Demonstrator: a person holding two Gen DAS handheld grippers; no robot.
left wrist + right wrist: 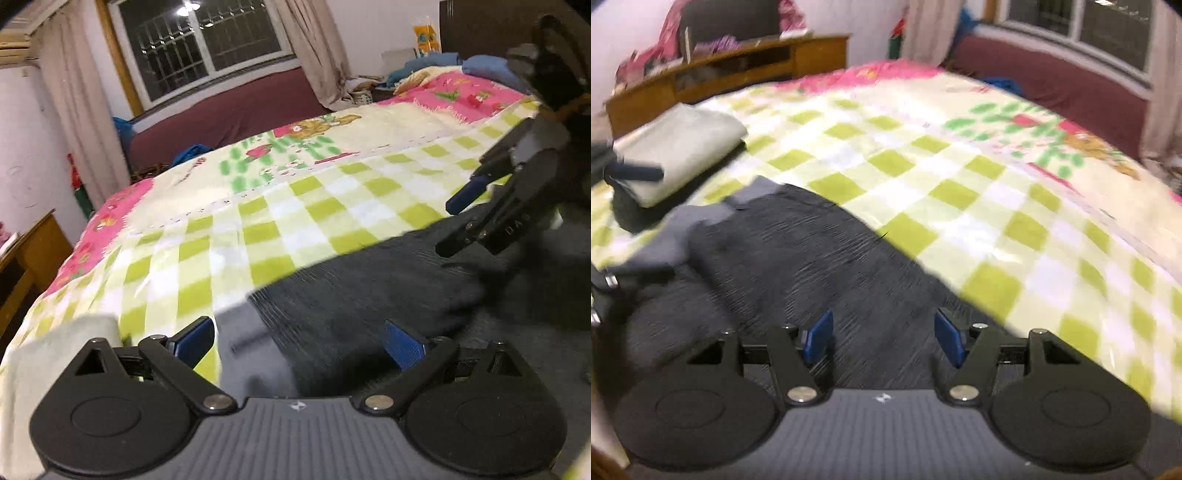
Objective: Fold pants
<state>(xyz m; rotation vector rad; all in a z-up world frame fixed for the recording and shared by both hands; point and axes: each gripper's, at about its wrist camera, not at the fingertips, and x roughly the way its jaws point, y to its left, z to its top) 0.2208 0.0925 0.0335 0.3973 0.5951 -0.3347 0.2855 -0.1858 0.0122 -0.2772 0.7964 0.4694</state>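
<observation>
Since the bed (295,221) is spread with a checked blanket (960,192) and takes up most of both views, wide open room is seen beyond the pants (812,266), toward the window side. Dark pants are laid on the near part of the blanket, directly ahead of and under both grippers; a lighter grey band (701,218), judged to be the waist or lining, is seen at their left end in the right wrist view. Their long axis is judged to run roughly across both views, so each gripper is set near one end. A pale folded cloth (679,147) is seen at the bed's left edge, near the grey band but apart from it. The left gripper (299,339) is held wide apart over the grey-to-dark border, nothing gripped. The right gripper (882,338) is held moderately apart over dark cloth, nothing between the pads (947,338). Contact with the fabric cannot be told; both frames are blurred.
</observation>
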